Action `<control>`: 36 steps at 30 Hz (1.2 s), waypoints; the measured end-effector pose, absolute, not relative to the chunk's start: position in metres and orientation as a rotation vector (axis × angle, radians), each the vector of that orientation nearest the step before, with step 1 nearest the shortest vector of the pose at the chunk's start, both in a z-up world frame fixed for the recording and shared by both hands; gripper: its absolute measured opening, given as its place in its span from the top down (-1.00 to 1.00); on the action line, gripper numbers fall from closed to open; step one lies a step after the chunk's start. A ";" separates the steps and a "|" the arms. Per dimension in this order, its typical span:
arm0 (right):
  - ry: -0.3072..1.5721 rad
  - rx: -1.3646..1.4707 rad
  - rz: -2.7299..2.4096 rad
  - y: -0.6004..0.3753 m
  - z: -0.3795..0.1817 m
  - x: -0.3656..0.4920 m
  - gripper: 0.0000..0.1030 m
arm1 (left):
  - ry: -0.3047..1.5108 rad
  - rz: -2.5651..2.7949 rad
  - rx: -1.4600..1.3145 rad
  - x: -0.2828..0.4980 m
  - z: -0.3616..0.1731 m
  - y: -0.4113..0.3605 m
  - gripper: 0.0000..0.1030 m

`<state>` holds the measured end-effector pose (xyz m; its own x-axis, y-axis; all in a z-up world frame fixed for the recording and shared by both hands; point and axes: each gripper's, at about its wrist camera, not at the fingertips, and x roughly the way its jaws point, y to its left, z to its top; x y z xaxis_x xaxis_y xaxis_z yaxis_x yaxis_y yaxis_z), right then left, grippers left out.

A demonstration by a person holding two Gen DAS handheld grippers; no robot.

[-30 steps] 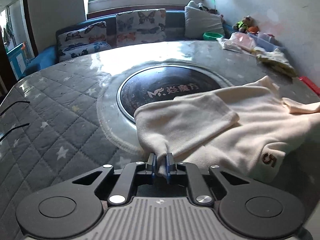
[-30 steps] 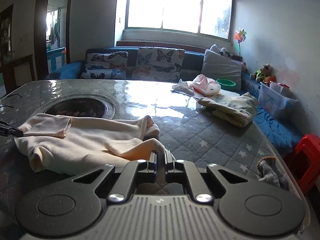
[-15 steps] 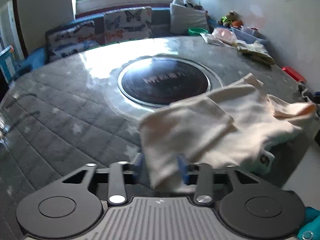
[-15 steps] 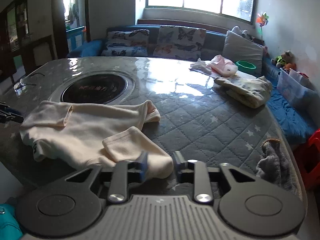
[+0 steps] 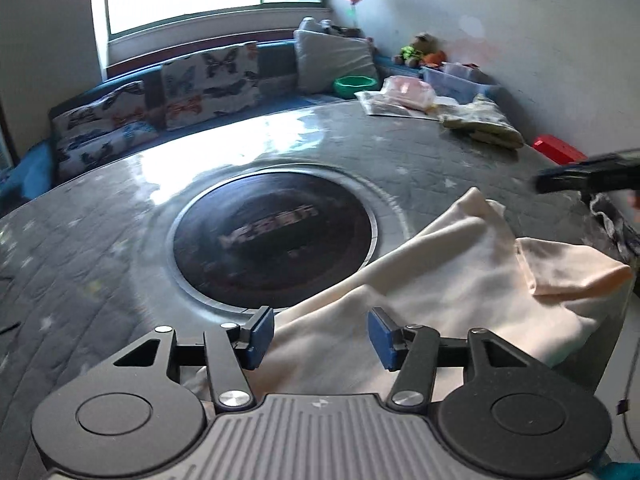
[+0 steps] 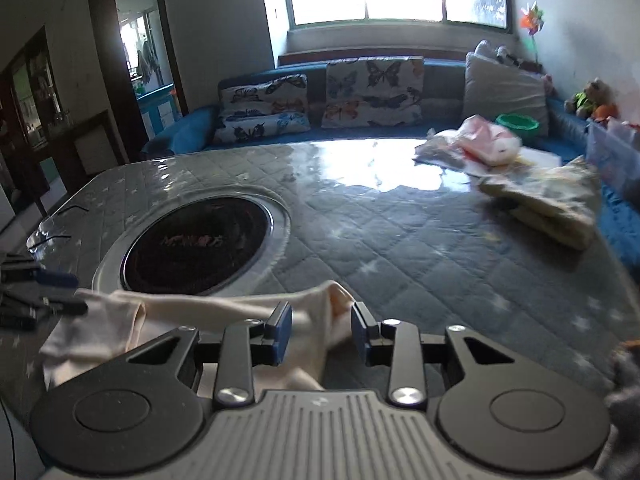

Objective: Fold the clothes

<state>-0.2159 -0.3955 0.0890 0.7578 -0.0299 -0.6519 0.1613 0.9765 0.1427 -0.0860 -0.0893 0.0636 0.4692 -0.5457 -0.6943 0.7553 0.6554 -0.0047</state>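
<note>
A cream sweatshirt lies bunched on the grey quilted table, its near edge beside the round black cooktop. My left gripper hangs over the garment's left end; its jaws are opening, with cloth lying loose under the gap and neither pad pressing it. My right gripper stands open over the other end of the sweatshirt, a fold of cloth loose between its blue pads. Each gripper shows in the other's view: the right gripper at the far right, the left gripper at the far left.
Folded yellowish clothes and a pink bag sit at the table's far right. A sofa with butterfly cushions runs behind the table. A grey cloth hangs at the right edge, and a red stool stands beyond it.
Both grippers were shut on the sweatshirt's ends and have opened and let go. The cloth now lies loose on the table, and both views have shifted and blurred with the hands' motion.
</note>
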 end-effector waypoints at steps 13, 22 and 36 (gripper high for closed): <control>0.839 0.335 -0.111 -0.412 0.035 -0.135 0.65 | 0.769 -0.843 0.329 -0.063 0.043 -0.121 -0.15; 0.725 0.353 -0.028 -0.407 0.052 -0.148 0.93 | 0.721 -0.918 0.382 -0.071 0.042 -0.145 -0.22; 0.552 0.233 0.325 -0.354 0.100 -0.254 0.93 | 0.666 -1.021 0.444 -0.077 0.026 -0.160 0.48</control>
<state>-0.2544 -0.3544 0.1002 0.8027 0.3626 -0.4735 -0.2387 0.9229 0.3020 -0.0774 -0.1595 0.0264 0.3553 -0.6298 -0.6907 0.8862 0.4620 0.0347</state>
